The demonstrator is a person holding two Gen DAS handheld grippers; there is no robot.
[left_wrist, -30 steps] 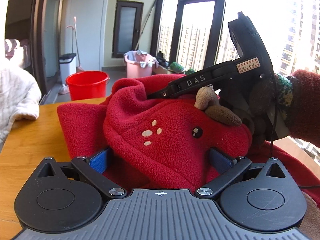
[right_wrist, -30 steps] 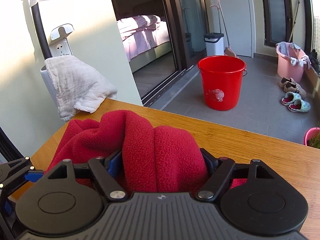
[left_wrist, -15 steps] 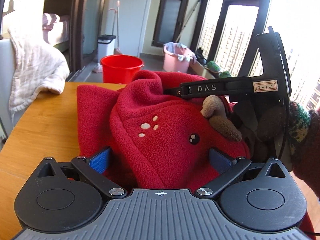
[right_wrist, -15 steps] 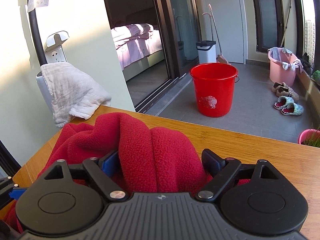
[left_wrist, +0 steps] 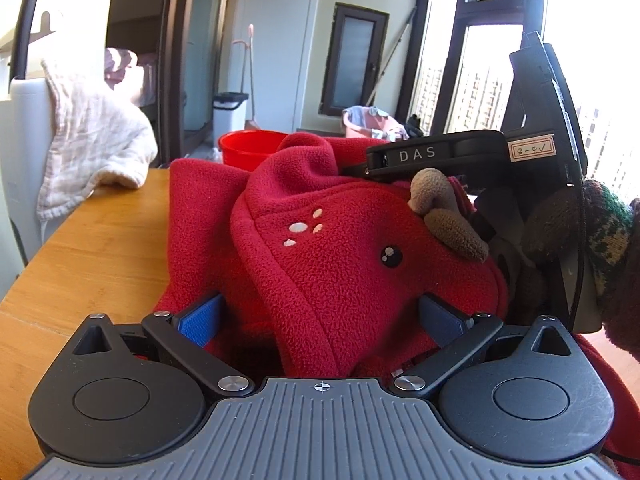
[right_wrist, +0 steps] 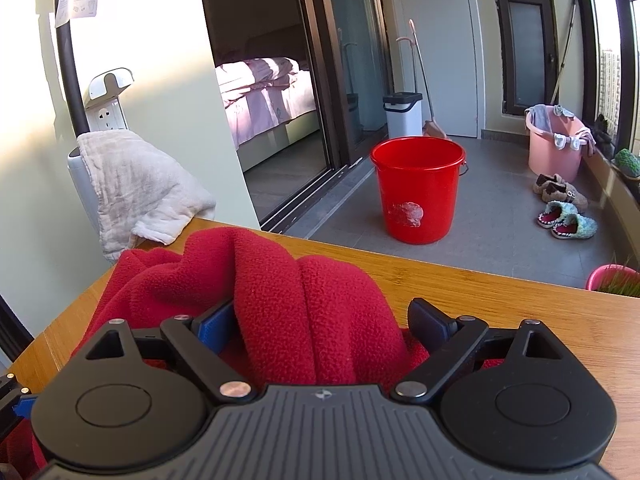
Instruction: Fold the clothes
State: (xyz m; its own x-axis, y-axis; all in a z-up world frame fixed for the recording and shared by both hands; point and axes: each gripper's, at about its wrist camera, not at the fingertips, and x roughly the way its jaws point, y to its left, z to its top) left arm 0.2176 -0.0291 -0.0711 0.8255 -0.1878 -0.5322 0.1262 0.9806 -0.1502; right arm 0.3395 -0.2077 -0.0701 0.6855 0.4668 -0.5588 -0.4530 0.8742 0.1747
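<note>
A red fleece garment (left_wrist: 332, 256) with a small face, white spots and brown antlers lies bunched on the wooden table (left_wrist: 100, 248). My left gripper (left_wrist: 320, 316) has its jaws wide apart, with the fleece heaped between the blue pads. The right gripper shows in the left wrist view (left_wrist: 460, 156) as a black body at the right, resting over the garment's top. In the right wrist view my right gripper (right_wrist: 324, 320) is also open, with a thick fold of the red fleece (right_wrist: 304, 304) between the pads, the right pad apart from the cloth.
A white cloth (right_wrist: 136, 184) hangs over a white stand at the table's left corner. Beyond the table edge stand a red bucket (right_wrist: 418, 188), a pink tub (right_wrist: 554, 140), a white bin (right_wrist: 404, 116) and slippers (right_wrist: 568, 224) on the grey floor.
Both grippers have swung with the garment, so the views turned toward the room's left. The right gripper's jaws have widened and the fleece now sits looser between them.
</note>
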